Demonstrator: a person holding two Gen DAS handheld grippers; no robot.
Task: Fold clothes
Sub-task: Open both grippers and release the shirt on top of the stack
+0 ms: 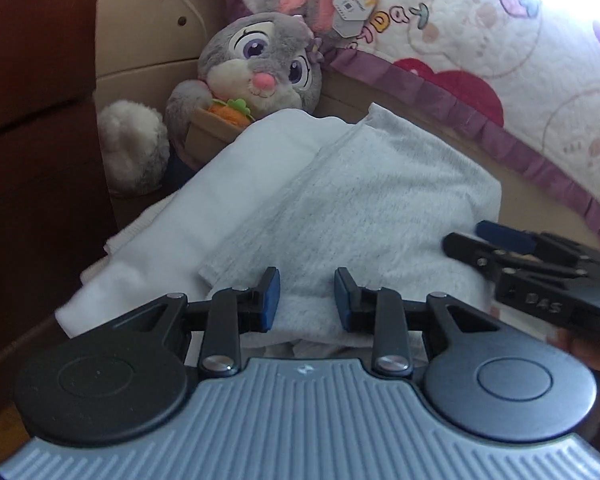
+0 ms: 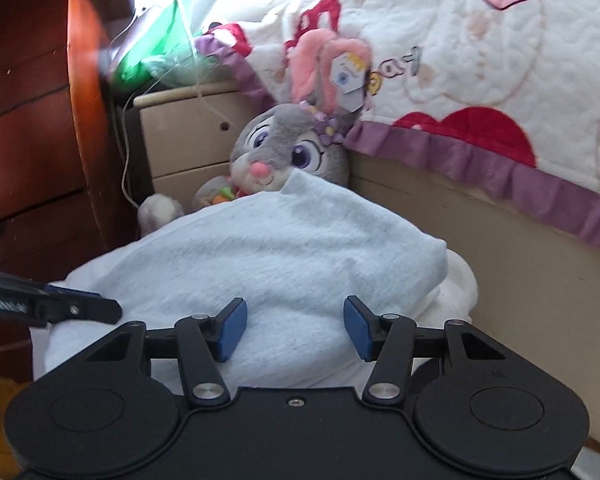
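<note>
Two wrist views over a folded pale fleece garment [image 1: 364, 200] lying on a white cloth pile [image 1: 220, 200] beside the plush rabbit [image 1: 260, 64] and the quilt [image 1: 500, 60]. Our left gripper [image 1: 307, 294] and right gripper [image 2: 296, 330] both hover at the near edge, fingers apart with nothing between them. To finish the fold well, we judge each gripper should take one near corner, pinch all layers, and lift evenly so the edges stay aligned.

Fuzzy grey cloth towel [image 1: 372, 208]; smooth white cloth [image 1: 220, 200] beneath; furry plush rabbit [image 1: 260, 64]; glossy wooden drawers [image 2: 32, 128].
</note>
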